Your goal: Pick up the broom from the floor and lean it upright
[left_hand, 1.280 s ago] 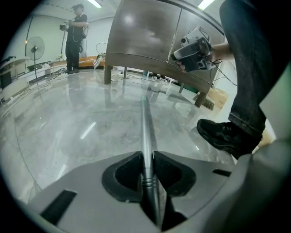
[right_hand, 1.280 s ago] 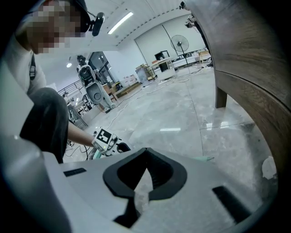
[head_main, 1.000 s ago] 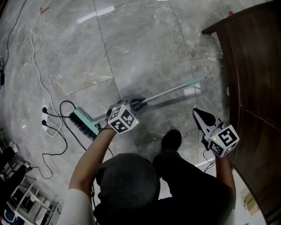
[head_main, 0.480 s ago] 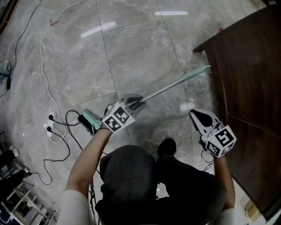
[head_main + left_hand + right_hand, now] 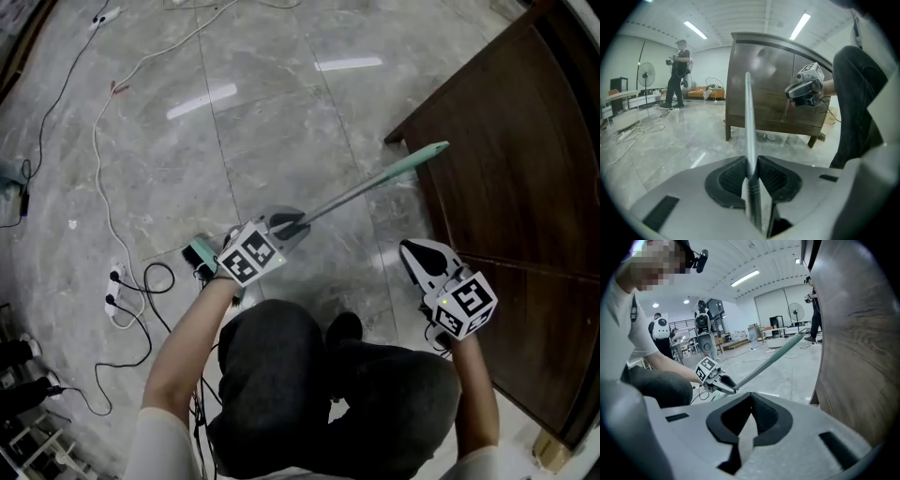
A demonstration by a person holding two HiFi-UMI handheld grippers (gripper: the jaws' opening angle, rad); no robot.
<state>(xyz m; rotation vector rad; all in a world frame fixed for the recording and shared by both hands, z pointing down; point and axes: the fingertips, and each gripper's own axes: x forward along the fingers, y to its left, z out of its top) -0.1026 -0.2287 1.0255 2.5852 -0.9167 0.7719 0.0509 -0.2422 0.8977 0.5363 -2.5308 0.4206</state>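
Note:
The broom has a silver handle [image 5: 352, 195] with a teal tip [image 5: 424, 154] near the corner of the dark wooden cabinet [image 5: 506, 178], and a teal brush head [image 5: 200, 255] low by the floor. My left gripper [image 5: 284, 225] is shut on the handle, about a third of the way up from the brush. In the left gripper view the handle [image 5: 748, 117] runs up between the pads of that gripper [image 5: 751, 163]. My right gripper [image 5: 419, 257] hangs beside the cabinet, shut and empty, apart from the broom. The right gripper view shows its pads [image 5: 751, 397] meeting, with the slanted handle [image 5: 768, 359] beyond.
White and black cables and a power strip [image 5: 117, 281] lie on the marble floor at the left. The cabinet [image 5: 764, 89] stands on short legs at the right. A person [image 5: 679, 70] and a standing fan [image 5: 646, 75] are far off in the room.
Both grippers have risen. The broom has lifted with the left gripper; its handle tilts steeper and the brush head has drawn in toward the person's feet.

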